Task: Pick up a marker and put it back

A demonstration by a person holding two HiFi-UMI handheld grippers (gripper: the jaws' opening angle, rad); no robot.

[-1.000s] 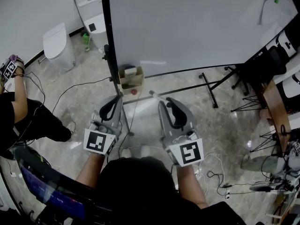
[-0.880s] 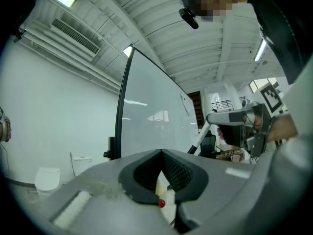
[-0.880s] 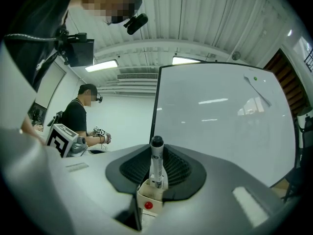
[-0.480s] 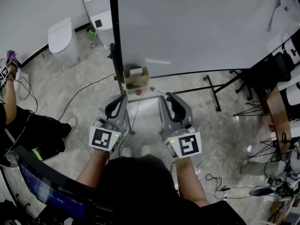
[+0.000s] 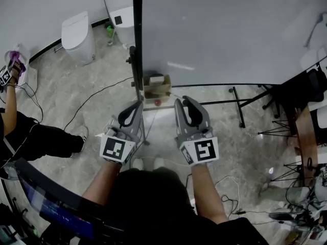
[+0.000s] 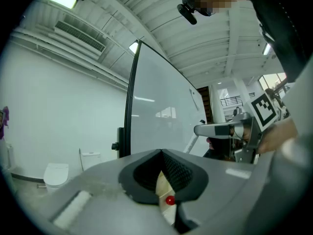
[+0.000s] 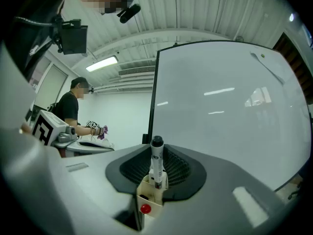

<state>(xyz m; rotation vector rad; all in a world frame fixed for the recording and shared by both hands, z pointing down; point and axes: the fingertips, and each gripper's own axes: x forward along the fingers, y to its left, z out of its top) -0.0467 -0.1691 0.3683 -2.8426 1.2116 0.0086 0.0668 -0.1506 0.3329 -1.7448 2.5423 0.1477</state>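
Left gripper [image 6: 164, 179], jaws slightly parted, nothing between them; cardboard box [image 5: 156, 89] with a red knob [image 5: 157, 102] just ahead of its tips and to their right, at the lower corner of the whiteboard [image 5: 230, 29]; right gripper [image 7: 156, 176], jaws pinching the marker [image 7: 156, 159], which stands upright, dark end uppermost; the box lies just beyond these tips, slightly left.

The marker [image 7: 156, 163] is a slim white pen with a black cap and dark print along its barrel. It stands upright, cap up, pinched at its middle between the 2 dark pads of the right gripper [image 7: 156, 174]. In the right gripper view its lower end lines up with the open top of a small tan box [image 7: 148, 196] bearing 1 red dot; whether it reaches inside cannot be told.
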